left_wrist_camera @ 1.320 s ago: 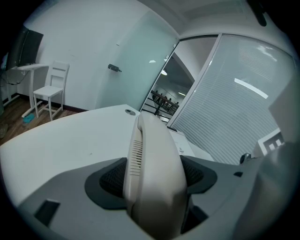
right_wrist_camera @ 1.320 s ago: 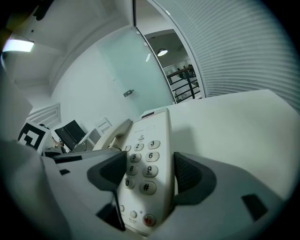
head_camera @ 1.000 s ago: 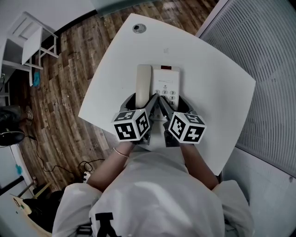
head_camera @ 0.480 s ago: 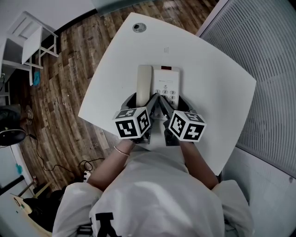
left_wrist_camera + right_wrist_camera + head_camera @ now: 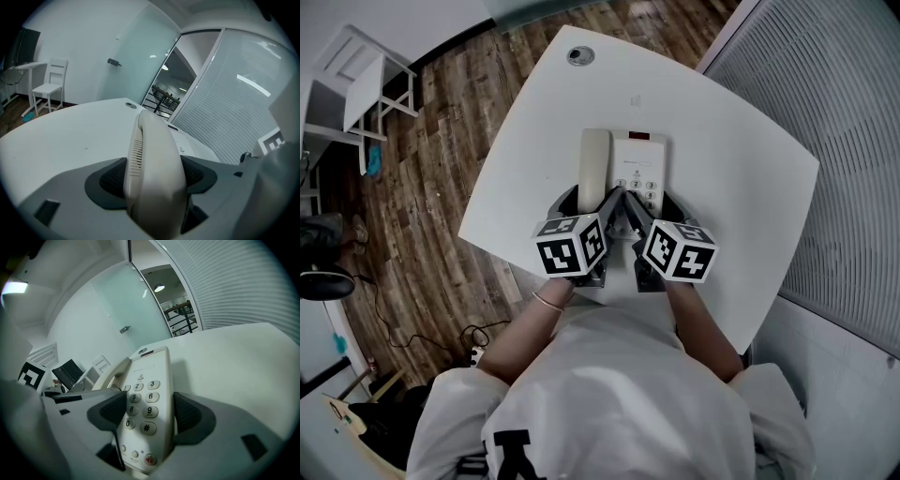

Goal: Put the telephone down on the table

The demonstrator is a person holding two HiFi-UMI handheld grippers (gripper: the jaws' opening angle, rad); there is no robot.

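1. Since a second ago, both tongs and the telephone (image 5: 630,173) have edged slightly to the right and a touch farther from the person; nothing else has changed.
2. The white telephone sits at the middle of the white worktop (image 5: 731,178), lengthwise from near to far. The views do not settle whether its underside rests fully on the surface.
3. Its handset (image 5: 593,161) lies in the cradle along the left side of the base, with the keypad (image 5: 635,190) to its right.
4. The left tongs (image 5: 589,204) are clamped on the near end of the handset. In the left gripper view, the two dark pads (image 5: 112,177) press against either side of the cream handset (image 5: 152,150).
5. The right tongs (image 5: 645,208) grip the near end of the telephone base. In the right gripper view, the keypad (image 5: 140,401) stands between the jaws, one pad (image 5: 186,412) against each long edge.
6. The two marker cubes sit side by side at the near end of the telephone, just apart.
7. A round cable port (image 5: 579,55) is set in the far corner of the worktop, well apart from the telephone.
8. A white chair (image 5: 366,80) stands on the wooden floor (image 5: 441,178) far to the left, and ribbed blinds (image 5: 825,94) fill the right side.
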